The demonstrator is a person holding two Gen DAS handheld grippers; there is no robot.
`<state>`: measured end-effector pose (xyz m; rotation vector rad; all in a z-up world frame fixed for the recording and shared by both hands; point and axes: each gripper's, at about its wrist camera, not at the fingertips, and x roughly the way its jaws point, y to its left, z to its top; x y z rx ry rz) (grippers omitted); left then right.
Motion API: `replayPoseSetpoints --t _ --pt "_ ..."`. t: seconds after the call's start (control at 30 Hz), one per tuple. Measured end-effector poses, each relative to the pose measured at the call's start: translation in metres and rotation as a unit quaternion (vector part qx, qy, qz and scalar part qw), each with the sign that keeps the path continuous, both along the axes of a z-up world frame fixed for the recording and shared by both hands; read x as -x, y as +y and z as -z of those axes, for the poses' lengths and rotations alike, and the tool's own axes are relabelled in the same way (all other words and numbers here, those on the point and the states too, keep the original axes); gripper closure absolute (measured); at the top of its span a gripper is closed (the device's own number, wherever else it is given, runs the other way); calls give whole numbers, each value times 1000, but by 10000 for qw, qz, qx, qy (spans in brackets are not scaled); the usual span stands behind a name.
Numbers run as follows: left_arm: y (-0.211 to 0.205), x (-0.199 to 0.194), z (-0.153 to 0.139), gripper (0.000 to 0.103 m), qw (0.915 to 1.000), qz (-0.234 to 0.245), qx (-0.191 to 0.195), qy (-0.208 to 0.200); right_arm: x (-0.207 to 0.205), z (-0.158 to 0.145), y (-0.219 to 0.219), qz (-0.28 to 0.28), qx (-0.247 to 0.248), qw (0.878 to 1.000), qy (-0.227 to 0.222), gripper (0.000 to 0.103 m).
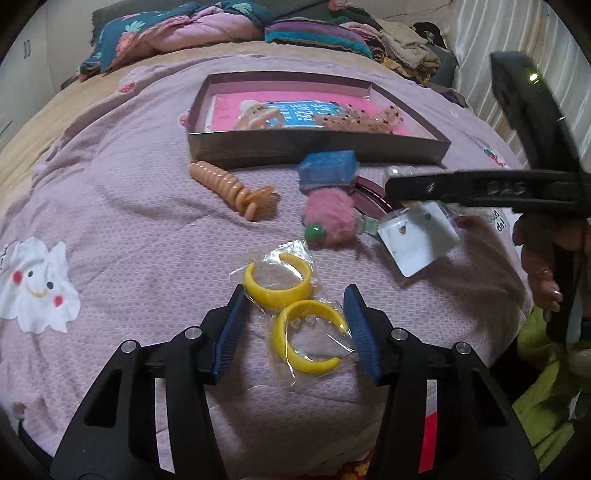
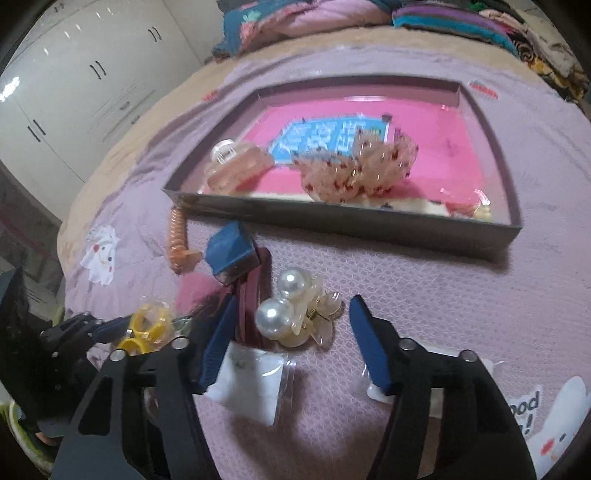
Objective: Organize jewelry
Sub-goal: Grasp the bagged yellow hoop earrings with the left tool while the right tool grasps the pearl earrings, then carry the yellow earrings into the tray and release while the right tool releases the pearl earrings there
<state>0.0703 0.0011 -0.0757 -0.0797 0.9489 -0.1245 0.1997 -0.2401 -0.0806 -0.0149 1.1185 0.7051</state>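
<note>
My left gripper (image 1: 295,302) is open, its blue pads on either side of a clear bag with two yellow hoop earrings (image 1: 295,317) lying on the pink bedspread. My right gripper (image 2: 291,306) is open just above a pearl hair clip (image 2: 295,314); a small bagged earring card (image 2: 251,380) lies by its left finger. A shallow grey box (image 1: 317,146), also in the right wrist view (image 2: 369,218), holds a pink book, a speckled scrunchie (image 2: 354,173) and a small bottle (image 2: 236,162).
Loose on the bedspread: an orange spiral hair tie (image 1: 225,184), a blue box (image 1: 328,170), a pink pom-pom clip (image 1: 328,218), a dark red headband (image 2: 255,295). Folded blankets and clothes (image 1: 207,33) pile at the back. White wardrobes (image 2: 74,92) stand to the left.
</note>
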Motion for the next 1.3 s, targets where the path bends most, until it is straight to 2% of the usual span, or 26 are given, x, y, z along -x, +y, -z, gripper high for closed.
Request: replayPoseSetpoints --t 0.13,0.2,0.43,0.8,1.3 --pt "8 1 -4 58 9999 -81 47 -49 -2 4 -5 76 -204 9997 107 54" --pt "11 1 -6 58 9999 -123 74 -67 -2 3 -9 125 -282 9995 107 68" --pt "16 0 -13 58 9996 -200 107 -140 1 -7 -29 372 -512 9980 -86 67" --pt "15 -7 -28 58 9994 -159 121 -270 10 -36 -71 719 -670 9932 -629 67" --pt "-6 -39 -49 58 9988 54 128 -476 21 -64 -118 1129 -711 9834 -1228 67"
